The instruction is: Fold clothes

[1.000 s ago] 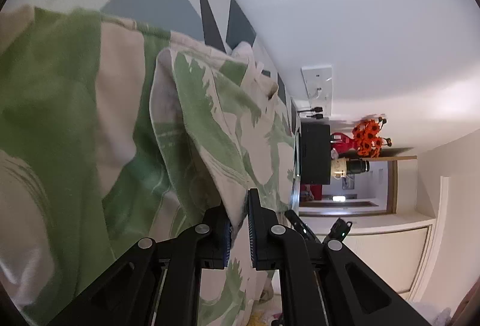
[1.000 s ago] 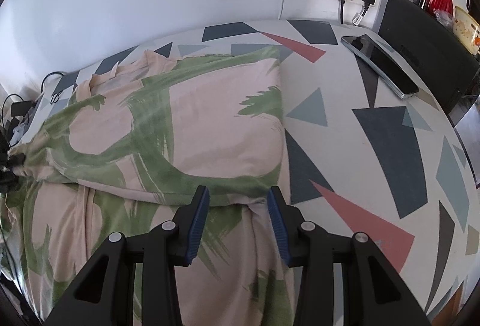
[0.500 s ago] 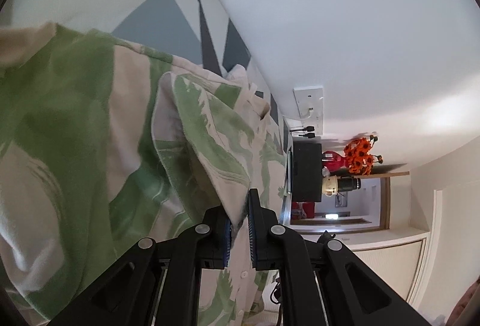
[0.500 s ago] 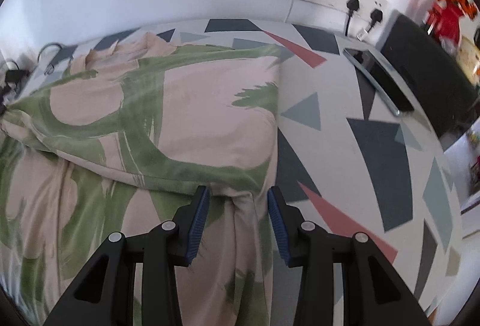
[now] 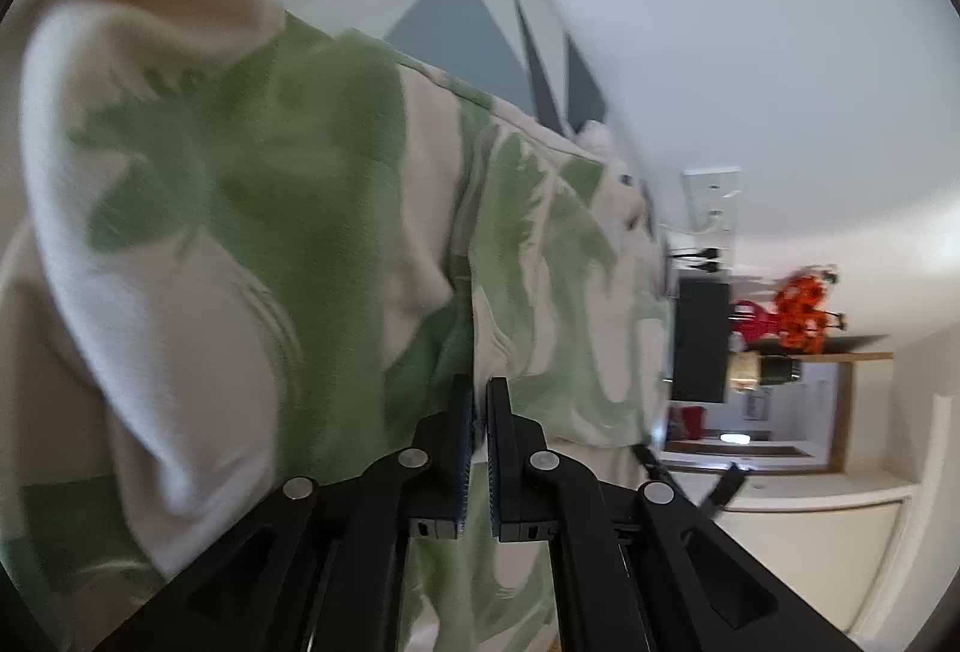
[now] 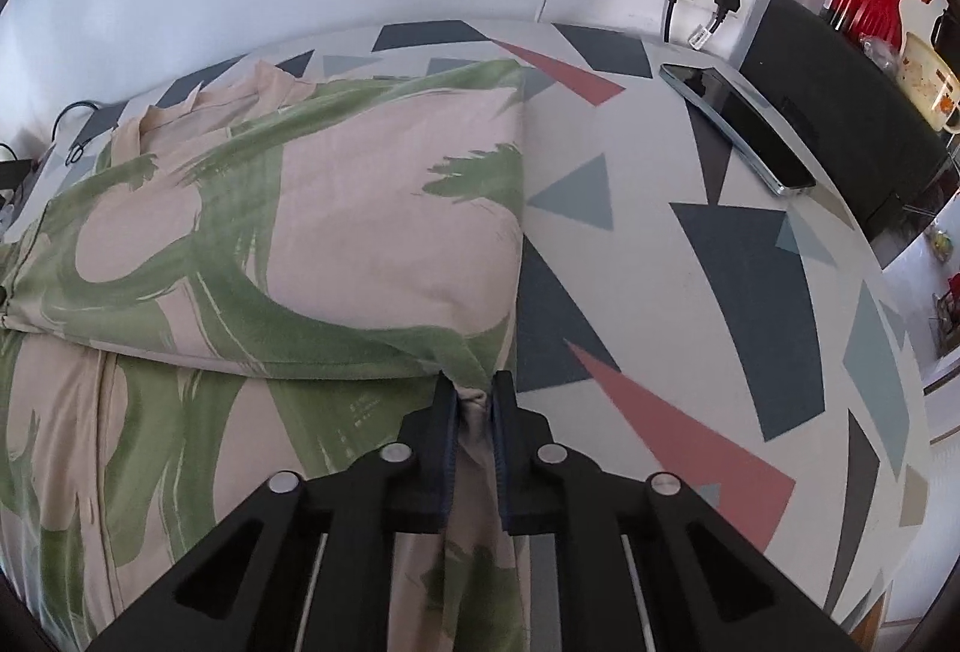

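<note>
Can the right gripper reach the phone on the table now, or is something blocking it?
Probably not now. The way across the table to the phone looks clear, but the right gripper has just closed on the garment, which it would drag.

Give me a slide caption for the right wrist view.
Right tool pinching the folded edge of the green-and-pink shirt on the patterned table.

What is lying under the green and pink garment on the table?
Under the garment only the patterned tablecloth shows, running out past its right edge. Whether anything else lies beneath the cloth cannot be seen, because the folded fabric covers that area.
</note>
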### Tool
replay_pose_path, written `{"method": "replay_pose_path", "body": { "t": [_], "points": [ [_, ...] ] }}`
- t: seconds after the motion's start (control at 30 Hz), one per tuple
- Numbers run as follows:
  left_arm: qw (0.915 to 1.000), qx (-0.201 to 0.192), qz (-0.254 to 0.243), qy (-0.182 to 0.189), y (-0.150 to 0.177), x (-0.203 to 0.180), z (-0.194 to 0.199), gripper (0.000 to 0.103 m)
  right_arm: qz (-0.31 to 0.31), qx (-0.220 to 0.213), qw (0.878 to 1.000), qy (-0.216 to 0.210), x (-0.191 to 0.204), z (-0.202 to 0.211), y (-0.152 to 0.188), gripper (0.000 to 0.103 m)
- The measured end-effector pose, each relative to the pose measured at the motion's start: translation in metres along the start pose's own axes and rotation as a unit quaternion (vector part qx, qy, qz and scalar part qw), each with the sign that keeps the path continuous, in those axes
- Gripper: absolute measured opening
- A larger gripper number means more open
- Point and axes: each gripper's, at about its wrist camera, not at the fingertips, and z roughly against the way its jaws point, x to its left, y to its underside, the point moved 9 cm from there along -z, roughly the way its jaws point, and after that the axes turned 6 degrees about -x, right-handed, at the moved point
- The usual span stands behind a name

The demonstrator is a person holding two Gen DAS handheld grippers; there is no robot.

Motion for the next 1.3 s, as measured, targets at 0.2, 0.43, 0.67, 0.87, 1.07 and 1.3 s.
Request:
{"method": "replay_pose_path", "body": {
  "t": [0.2, 0.43, 0.67, 0.87, 1.07, 1.3],
  "points": [
    [0.9991, -0.042, -0.005, -0.008, -0.014, -0.012, 0.026, 0.003, -0.050, -0.008, 0.999, -0.015, -0.008, 0.017, -0.002, 0.028],
    [0.9955, -0.079, -0.051, 0.011, -0.016, -0.062, 0.023, 0.021, -0.044, -0.058, 0.997, -0.036, 0.017, 0.033, -0.028, 0.042],
    [0.9913, -0.037, -0.094, -0.083, 0.006, -0.070, -0.040, 0.021, -0.013, -0.016, 0.999, -0.034, 0.048, -0.004, -0.040, 0.058],
    [0.9884, -0.035, -0.074, -0.128, 0.014, -0.053, -0.057, 0.021, 0.011, 0.014, 1.000, -0.023, 0.047, -0.023, -0.029, 0.058],
    [0.9867, -0.070, -0.024, -0.145, 0.017, -0.046, -0.034, 0.022, 0.021, 0.016, 0.999, -0.033, 0.049, -0.021, -0.032, 0.058],
    [0.9482, -0.254, 0.004, -0.191, 0.053, -0.033, 0.098, 0.024, -0.003, -0.024, 0.997, -0.075, 0.051, 0.001, -0.055, 0.058]
  ]
}}
